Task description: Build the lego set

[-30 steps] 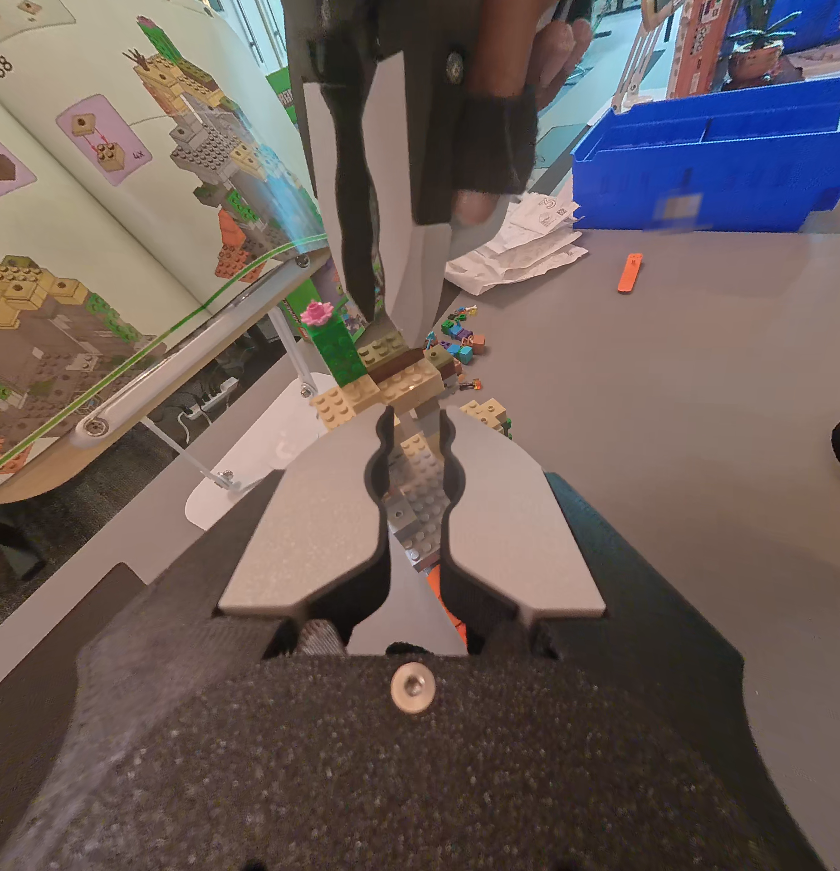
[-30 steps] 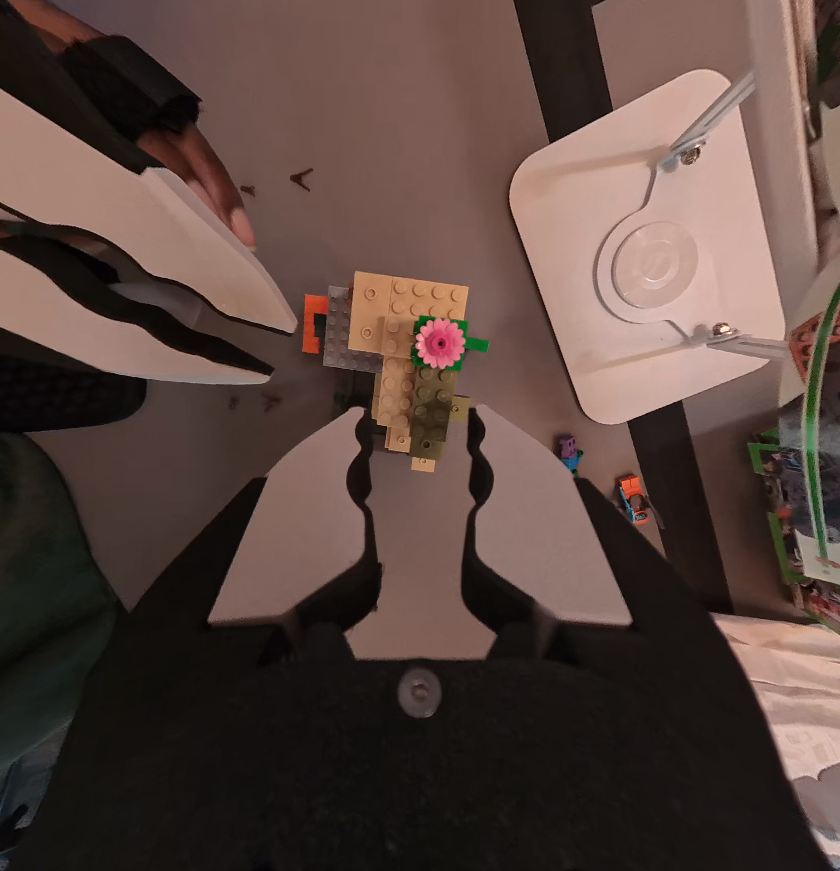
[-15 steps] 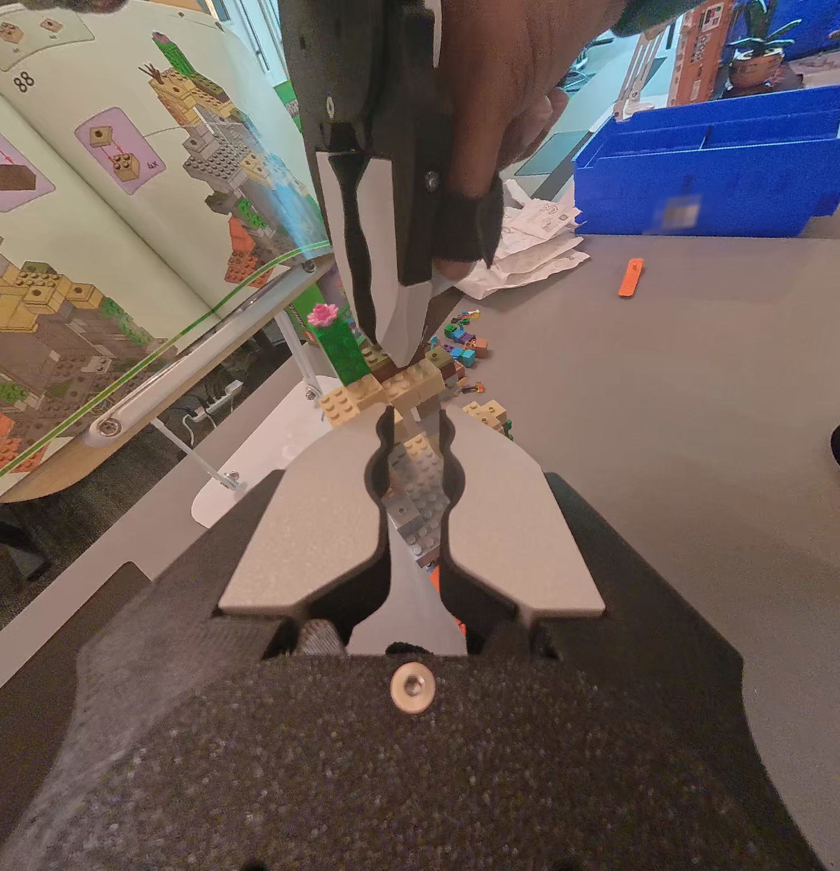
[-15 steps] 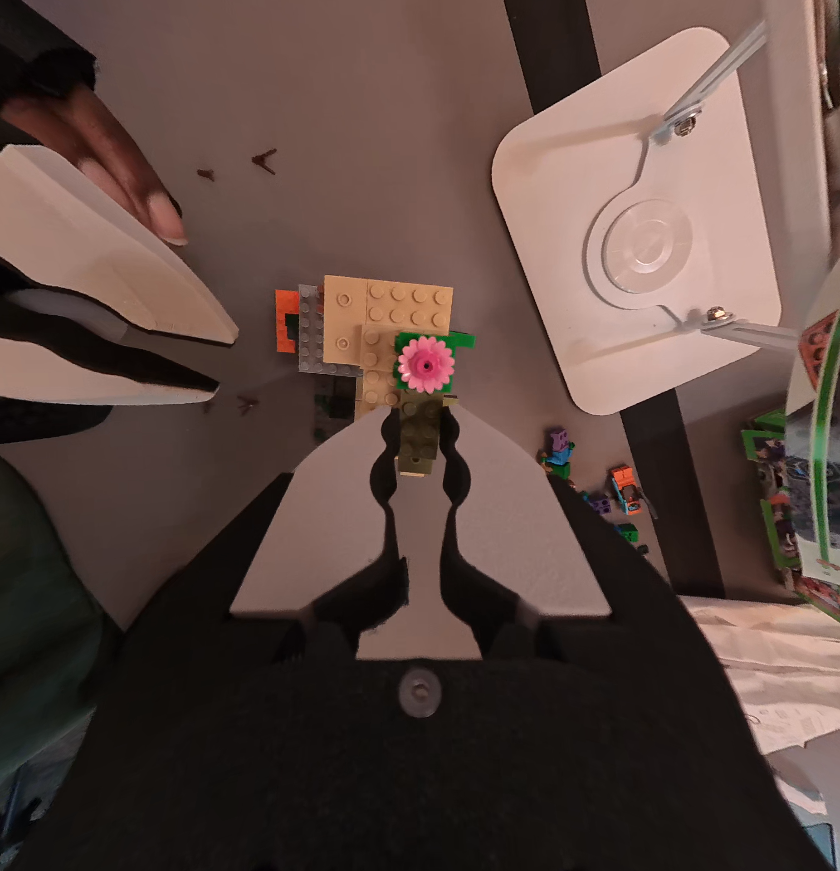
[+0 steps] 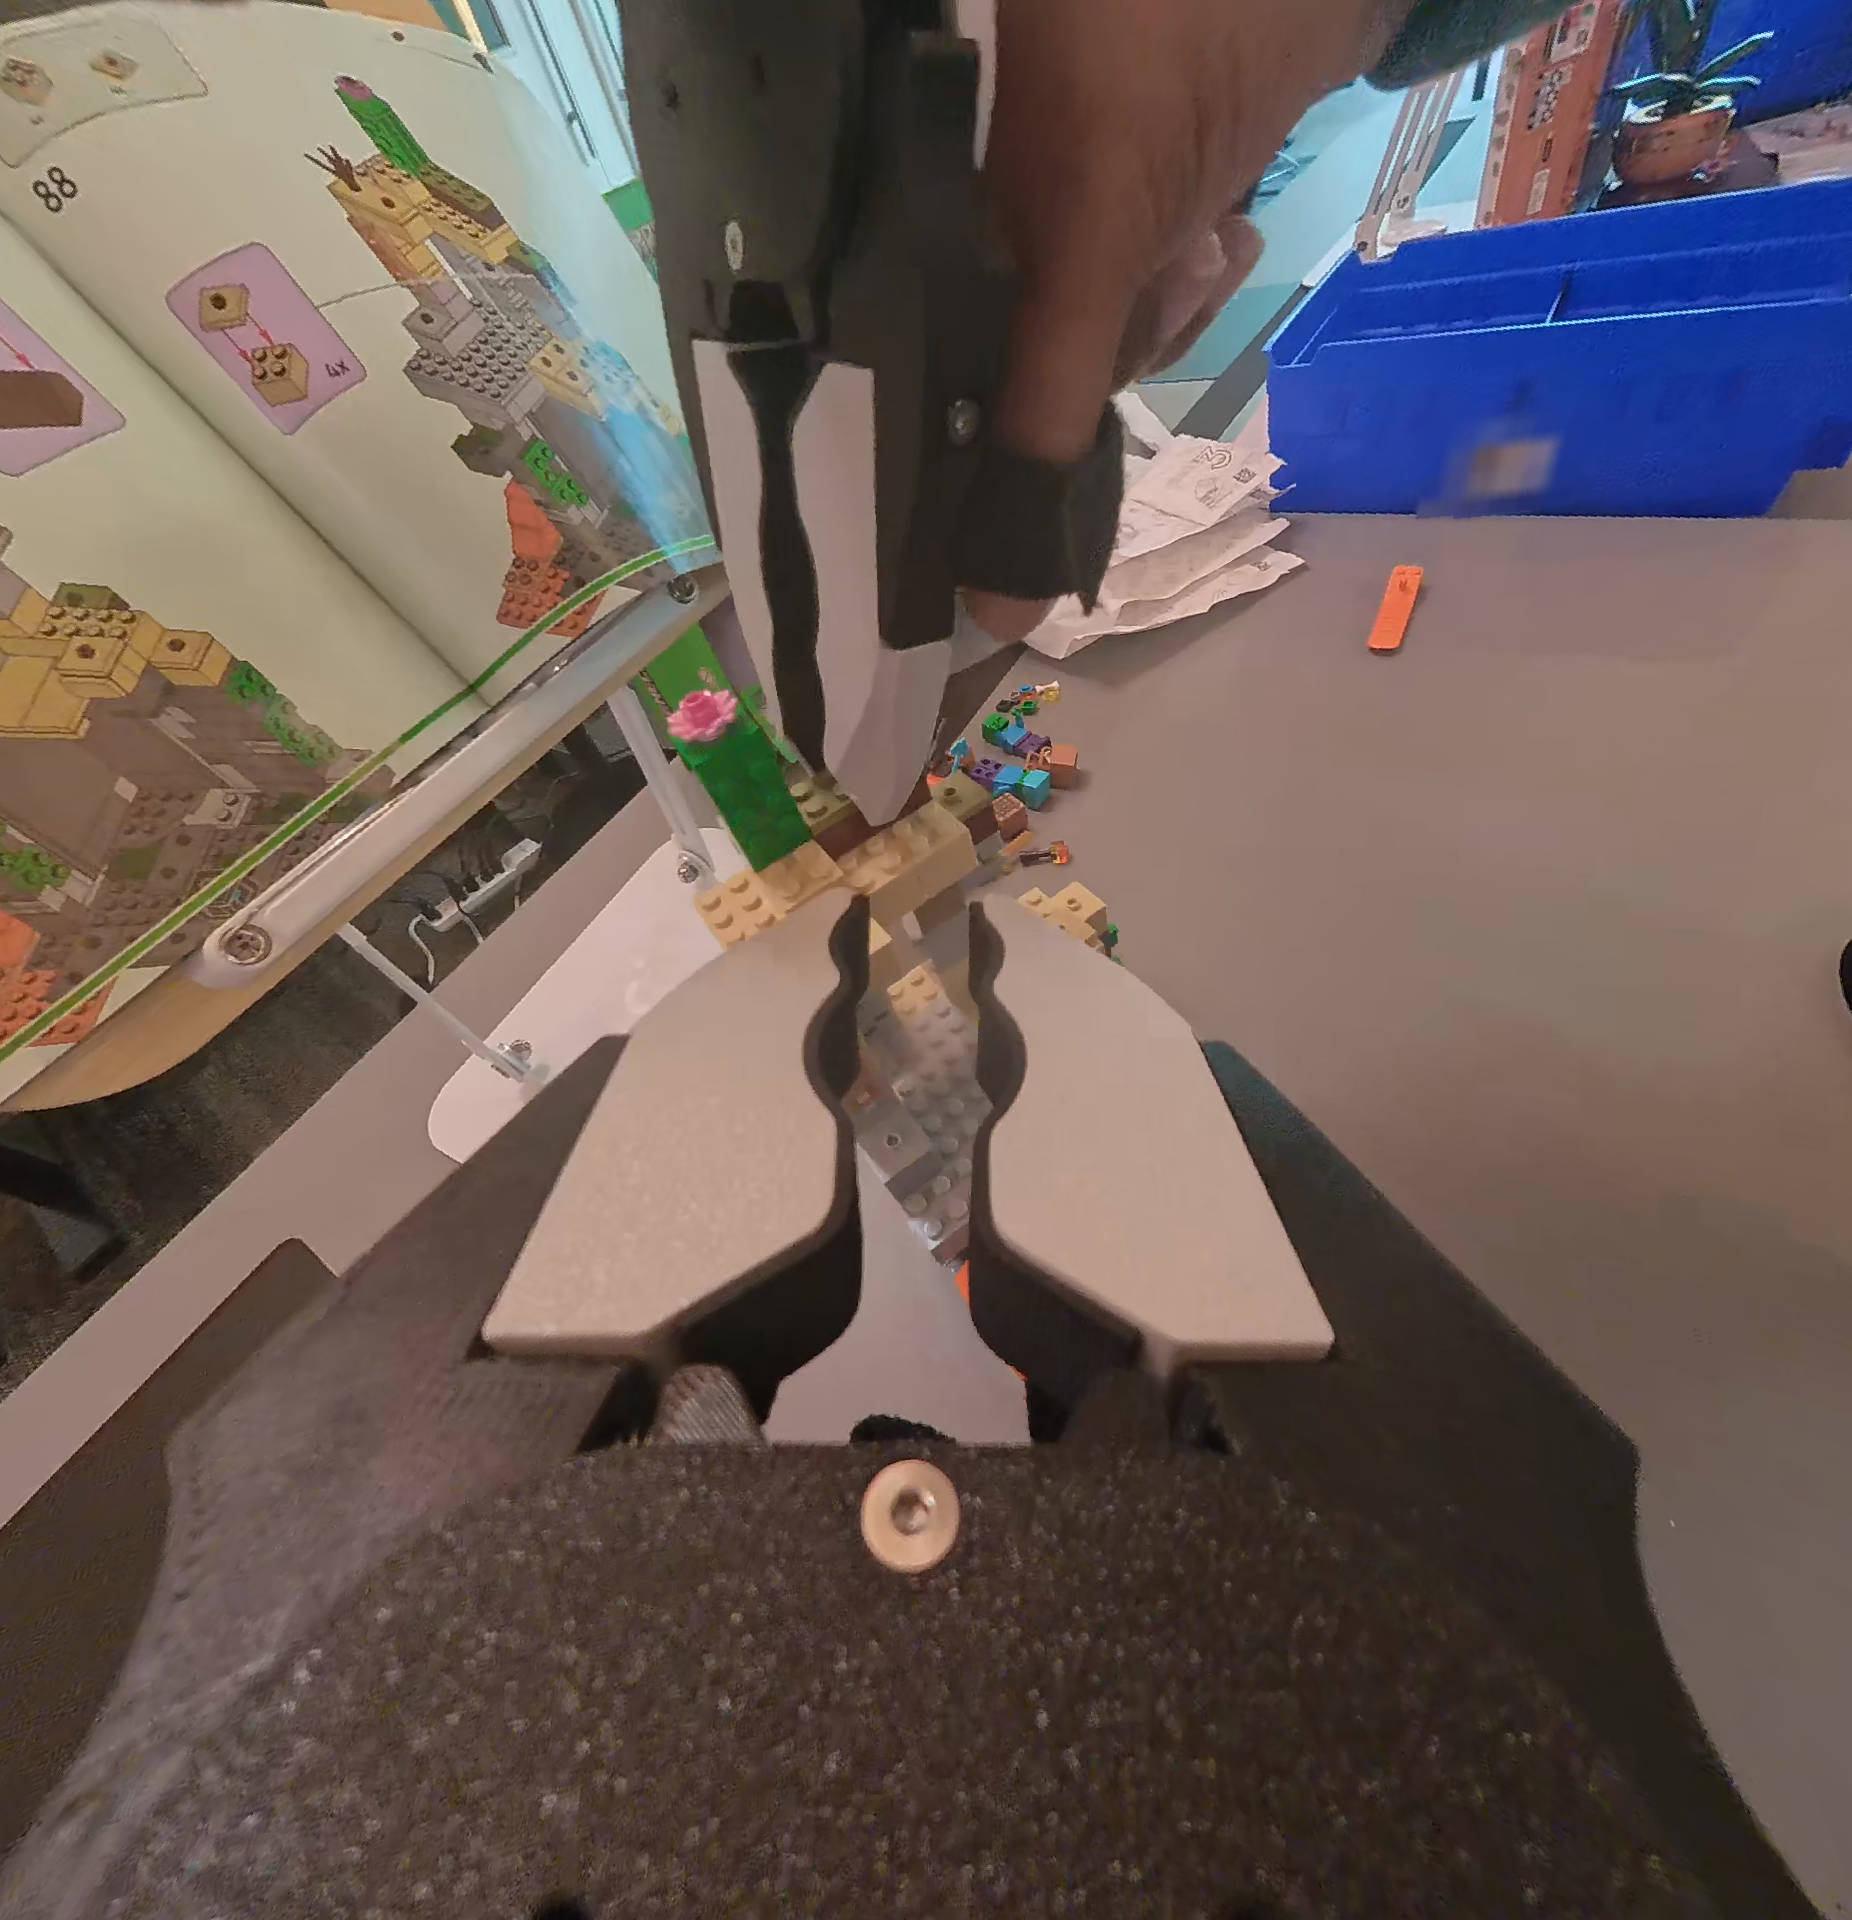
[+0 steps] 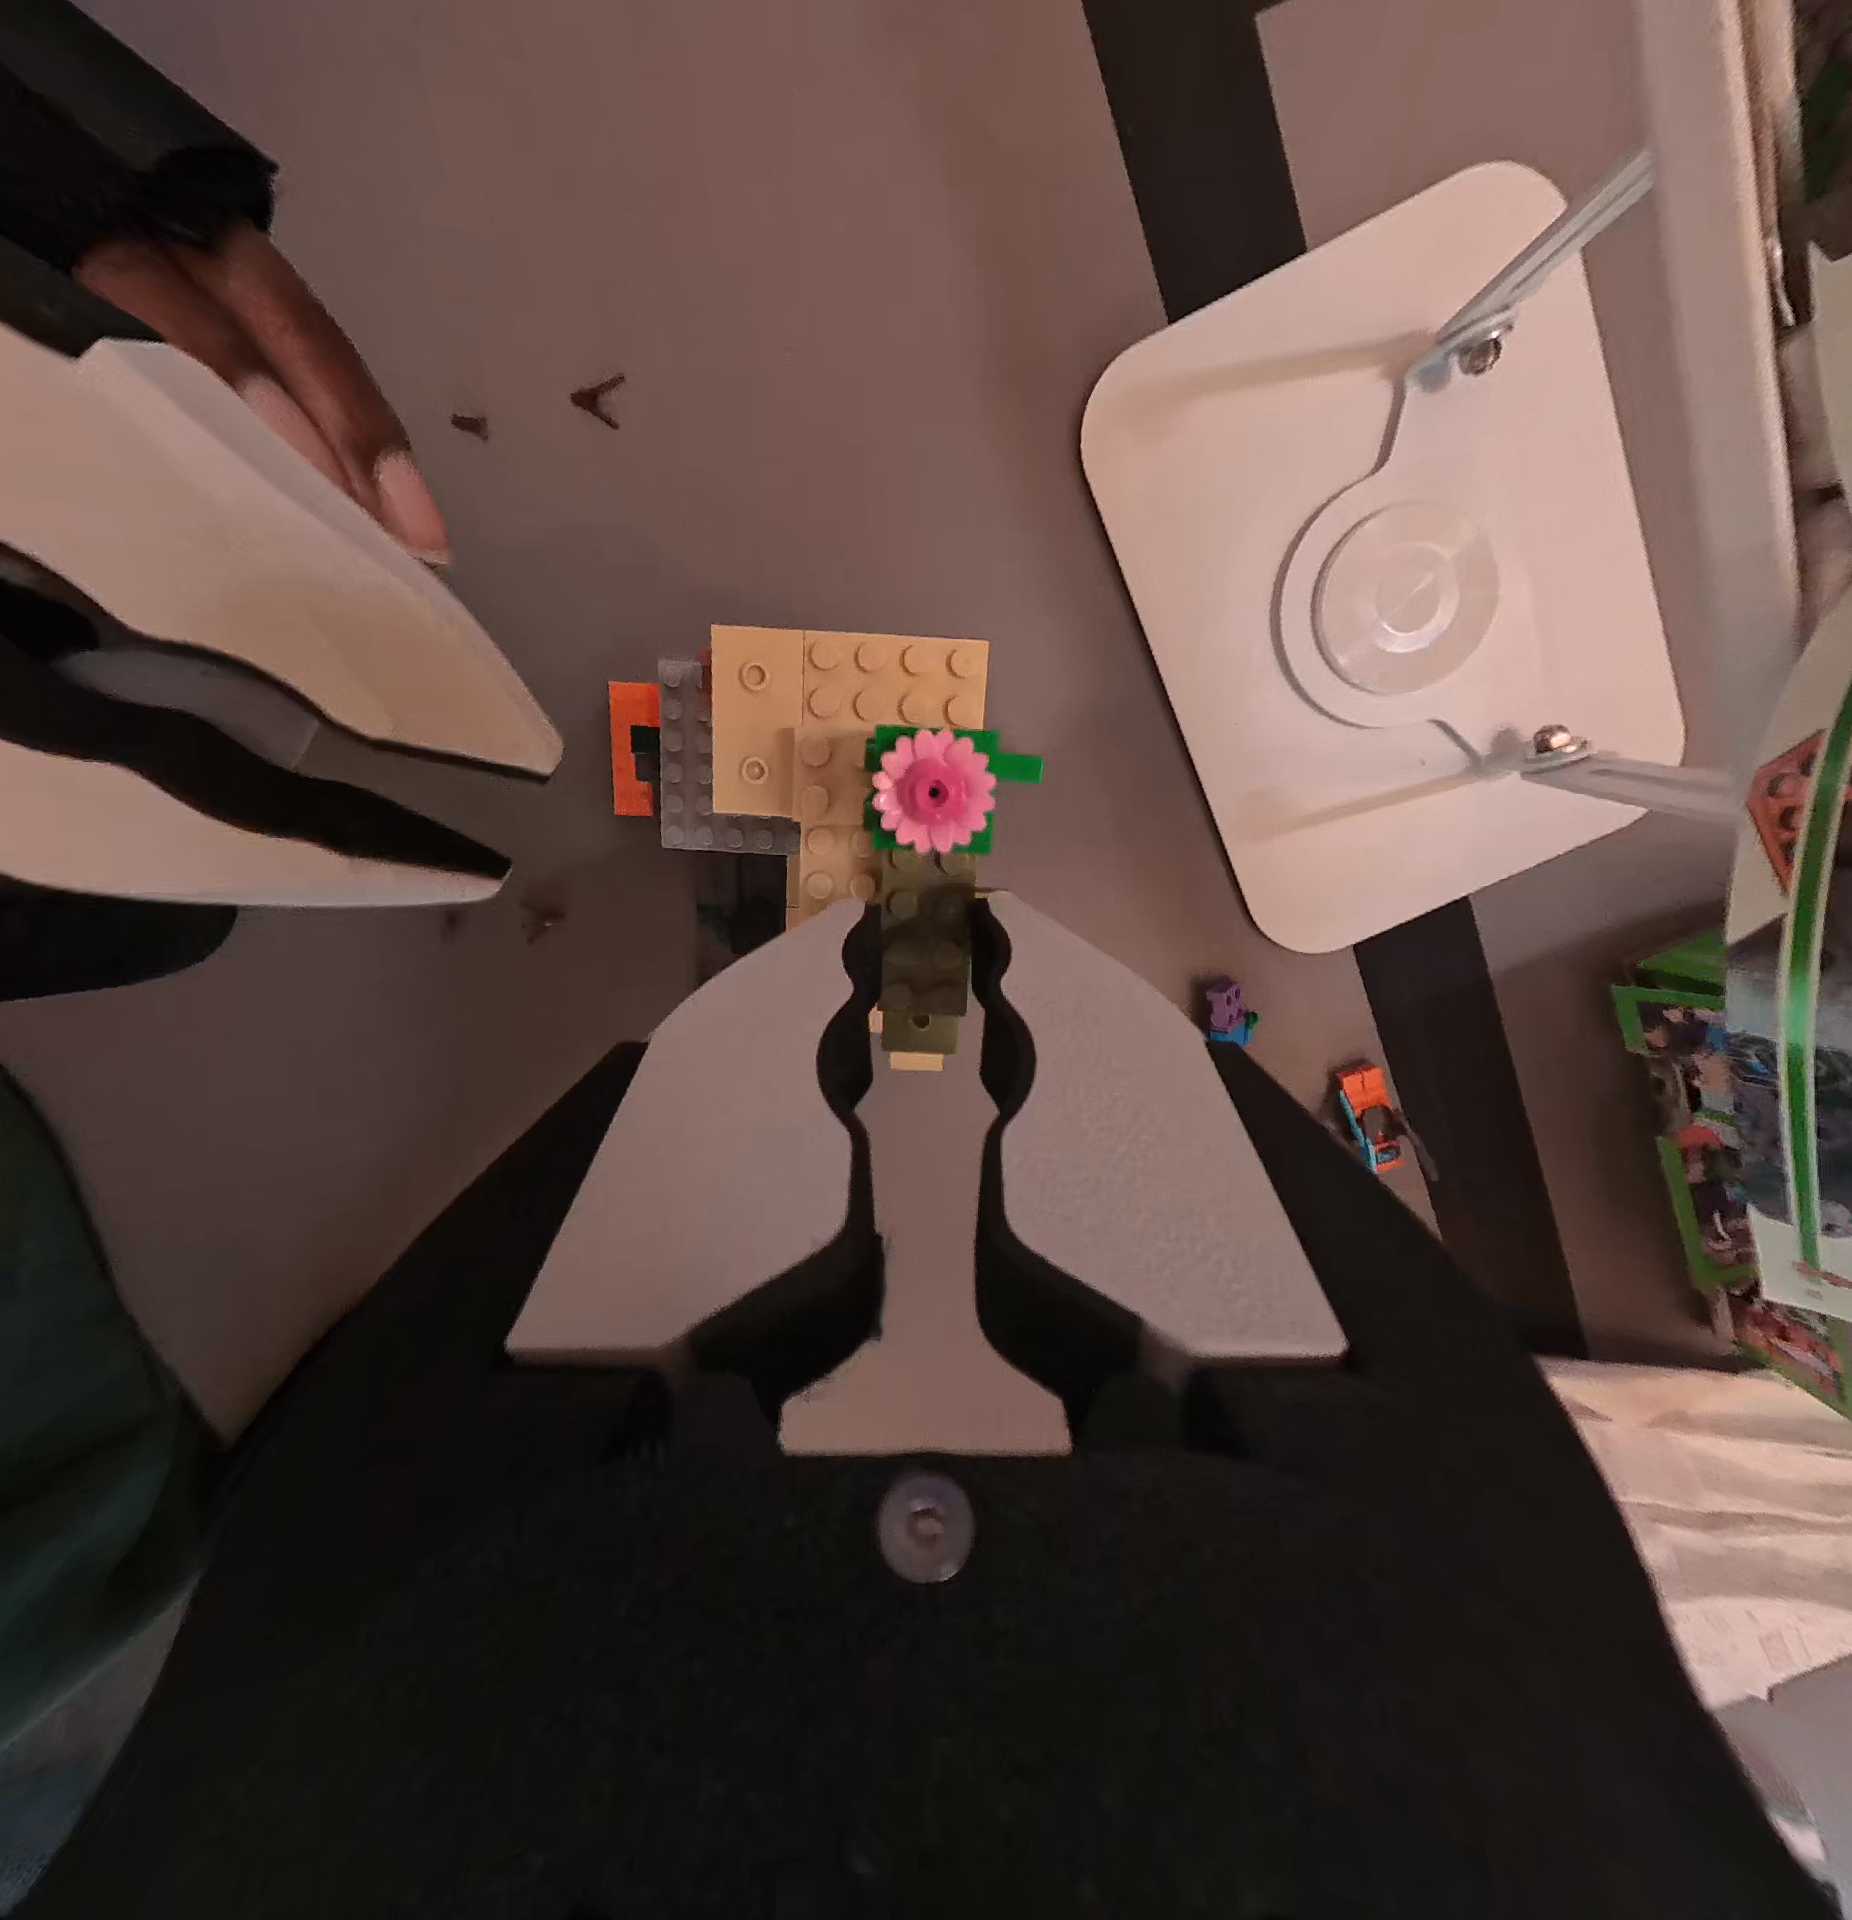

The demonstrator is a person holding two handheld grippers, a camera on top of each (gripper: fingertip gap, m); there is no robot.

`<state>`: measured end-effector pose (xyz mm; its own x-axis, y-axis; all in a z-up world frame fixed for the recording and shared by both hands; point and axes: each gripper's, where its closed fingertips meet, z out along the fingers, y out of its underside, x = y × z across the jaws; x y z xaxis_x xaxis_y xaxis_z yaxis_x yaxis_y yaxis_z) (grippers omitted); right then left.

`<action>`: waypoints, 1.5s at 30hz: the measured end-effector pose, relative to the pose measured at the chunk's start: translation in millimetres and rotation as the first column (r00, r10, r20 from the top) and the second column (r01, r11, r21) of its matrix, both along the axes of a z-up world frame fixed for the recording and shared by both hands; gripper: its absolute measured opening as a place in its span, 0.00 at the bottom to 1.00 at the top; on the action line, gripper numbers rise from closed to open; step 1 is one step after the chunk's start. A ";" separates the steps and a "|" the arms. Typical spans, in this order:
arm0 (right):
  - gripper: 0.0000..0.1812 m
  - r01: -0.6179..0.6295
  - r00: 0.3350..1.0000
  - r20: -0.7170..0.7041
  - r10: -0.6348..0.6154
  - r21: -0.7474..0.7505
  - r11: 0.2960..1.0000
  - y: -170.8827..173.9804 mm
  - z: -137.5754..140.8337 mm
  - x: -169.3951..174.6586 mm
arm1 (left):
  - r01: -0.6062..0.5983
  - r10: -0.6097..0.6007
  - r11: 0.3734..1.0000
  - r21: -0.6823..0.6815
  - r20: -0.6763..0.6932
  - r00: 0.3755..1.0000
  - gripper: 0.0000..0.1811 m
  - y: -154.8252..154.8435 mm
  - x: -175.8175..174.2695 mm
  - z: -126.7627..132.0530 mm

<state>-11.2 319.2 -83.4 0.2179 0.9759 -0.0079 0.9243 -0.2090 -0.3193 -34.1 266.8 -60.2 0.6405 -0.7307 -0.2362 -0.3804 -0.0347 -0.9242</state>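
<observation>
The lego build (image 6: 860,675) rests on the grey table: tan plates on grey and orange pieces, with a green cactus (image 6: 1015,767) topped by a pink flower. It also shows in the left wrist view (image 5: 901,862). My right gripper (image 6: 927,902) comes straight down and is shut on the olive-green brick (image 6: 927,966) beside the cactus; it shows from the side in the left wrist view (image 5: 870,800). My left gripper (image 5: 914,920) is only narrowly open and empty. It hovers at the build's grey and orange edge and shows at the left of the right wrist view (image 6: 532,821).
An open instruction booklet (image 5: 278,416) stands on a holder with a white base (image 6: 1369,540) close behind the build. Loose small bricks (image 5: 1015,758) and a small tan piece (image 5: 1073,909) lie beyond it. Farther right are paper bags (image 5: 1182,551), an orange separator (image 5: 1395,608) and a blue bin (image 5: 1576,343).
My right gripper has come down over the build and closed from open onto the olive-green brick. My left gripper has kept its narrow gap and its place by the build.
</observation>
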 end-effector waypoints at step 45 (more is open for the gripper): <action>0.01 -0.318 0.833 -0.355 0.424 0.320 0.893 -152.8 -154.3 -4.3 | -0.020 -0.005 0.962 -0.271 -0.093 0.996 0.08 -85.4 -13.4 -133.0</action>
<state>-15.5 166.4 -237.7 -0.1320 0.9647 0.2278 0.6921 0.2543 -0.6756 -47.4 181.4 -193.2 0.6309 -0.7708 -0.0882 -0.4622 -0.2822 -0.8407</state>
